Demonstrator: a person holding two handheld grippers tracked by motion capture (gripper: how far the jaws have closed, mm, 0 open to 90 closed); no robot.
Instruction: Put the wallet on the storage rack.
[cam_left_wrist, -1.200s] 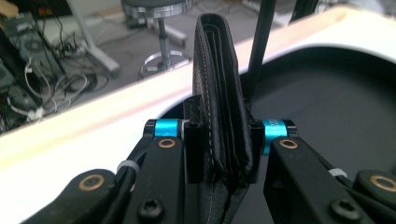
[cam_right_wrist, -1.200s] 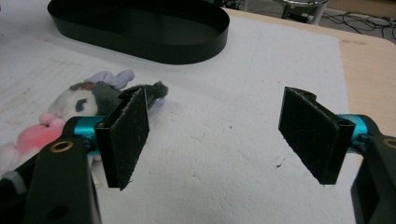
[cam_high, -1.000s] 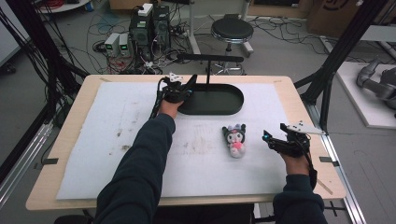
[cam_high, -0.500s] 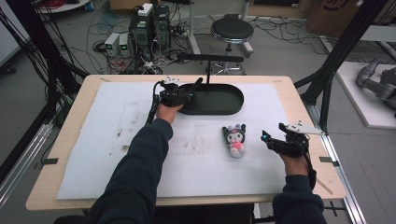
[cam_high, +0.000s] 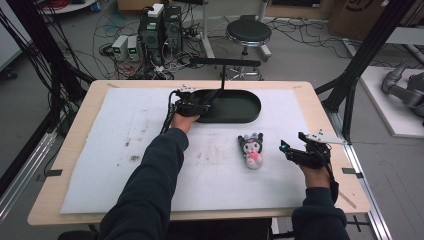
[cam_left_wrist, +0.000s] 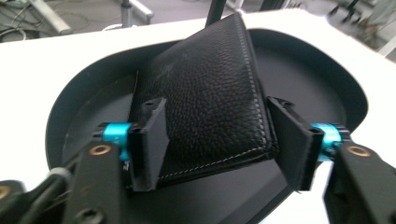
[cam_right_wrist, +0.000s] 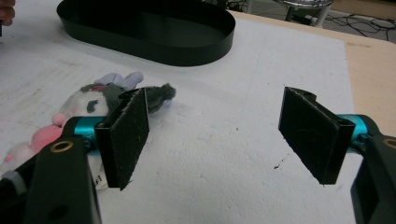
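Left gripper jaws are bracketing a black wallet over the tray; right gripper jaws are gaping wide, plush toy beside one.

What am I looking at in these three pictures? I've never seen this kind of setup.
A person sits at a table covered with a white mat, a hand-held two-jaw gripper in each hand. One picture comes from a camera overhead; the other two come from cameras riding on the grippers, looking along their black jaws. The left gripper reaches into a black oval tray; its jaws sit either side of a black leather wallet leaning in the tray, apparently not squeezing it. The right gripper is open and empty, beside a small plush toy lying on the mat.
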